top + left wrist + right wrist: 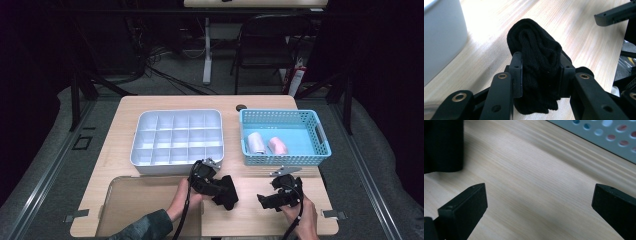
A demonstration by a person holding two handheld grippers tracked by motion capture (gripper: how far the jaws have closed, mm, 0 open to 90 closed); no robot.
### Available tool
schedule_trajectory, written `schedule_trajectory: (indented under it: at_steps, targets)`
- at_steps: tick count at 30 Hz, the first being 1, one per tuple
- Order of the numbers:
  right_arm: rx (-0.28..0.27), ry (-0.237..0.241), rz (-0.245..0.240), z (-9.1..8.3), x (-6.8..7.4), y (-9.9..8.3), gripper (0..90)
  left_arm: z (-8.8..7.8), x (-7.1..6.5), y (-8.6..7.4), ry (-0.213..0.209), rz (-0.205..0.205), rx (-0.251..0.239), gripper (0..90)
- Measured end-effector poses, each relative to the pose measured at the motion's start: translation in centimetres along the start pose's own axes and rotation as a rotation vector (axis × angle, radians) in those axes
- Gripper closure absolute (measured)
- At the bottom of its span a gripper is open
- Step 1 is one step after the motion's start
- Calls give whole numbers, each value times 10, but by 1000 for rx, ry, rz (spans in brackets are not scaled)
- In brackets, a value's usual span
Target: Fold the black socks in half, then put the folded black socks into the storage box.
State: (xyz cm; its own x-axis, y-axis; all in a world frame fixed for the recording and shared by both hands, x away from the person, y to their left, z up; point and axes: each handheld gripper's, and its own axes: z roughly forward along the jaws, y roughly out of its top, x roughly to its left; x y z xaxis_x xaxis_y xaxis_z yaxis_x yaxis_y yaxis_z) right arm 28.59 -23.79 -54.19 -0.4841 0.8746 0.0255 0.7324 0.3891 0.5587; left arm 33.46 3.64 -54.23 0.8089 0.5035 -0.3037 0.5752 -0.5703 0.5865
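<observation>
left fingers: my left gripper (541,75) is pinching the black rolled sock (536,55), one pad on each flank, knit bulging out between and past the tips.
sock axis: in the left gripper view the long axis runs along the jaws, from 6 toward 12; the rounded folded end points away at about 11, the loose end hangs near 6 under the pads.
sock place: in the high view the black rolled sock (227,191) sits low over the bare front strip of the table (260,215), sticking out of the gripper toward 4; I can't tell if it touches the wood.
left gripper: left gripper (220,189) is just below the tray's front wall, hand and sleeve coming in from 6.
right fingers: my right gripper (539,205) has its jaws spread wide, only bare wood between them.
right gripper place: right gripper (265,200) is at 3 from the sock, near but apart, tips aimed toward 9.
tray: white compartment tray (175,167) at 12 from the left gripper, cells look bare.
basket: blue basket (285,159) at 12 from the right gripper, a white roll (256,142) and a pink roll (277,145) side by side inside.
front left: clear lidded bin (125,200) at 9 from the left hand.
</observation>
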Motion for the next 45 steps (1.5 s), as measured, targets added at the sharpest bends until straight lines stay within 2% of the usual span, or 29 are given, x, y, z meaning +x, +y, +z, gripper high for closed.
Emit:
schedule_trajectory:
  at_steps: [6,12,18,23,29,36,45]
  targets:
    - [-3,-13,22,-1,-6,-3,0,-4,-2,1,7,16,-11,655]
    - [8,-21,16,-1,-9,-2,0,-9,-5,2,27,40,-23,655]
    - [8,-30,19,-2,-10,-2,0,-21,-11,6,78,99,-35,655]
    - [24,-35,23,-1,-13,-3,0,-32,-13,8,102,122,-50,655]
    - [18,-40,25,-3,-14,-3,0,-42,-15,9,137,157,-55,655]
    - [17,-41,32,-3,-17,-3,0,-49,-16,10,151,182,-51,654]
    - [17,-38,32,-5,-19,-3,0,-63,-15,12,170,193,-63,654]
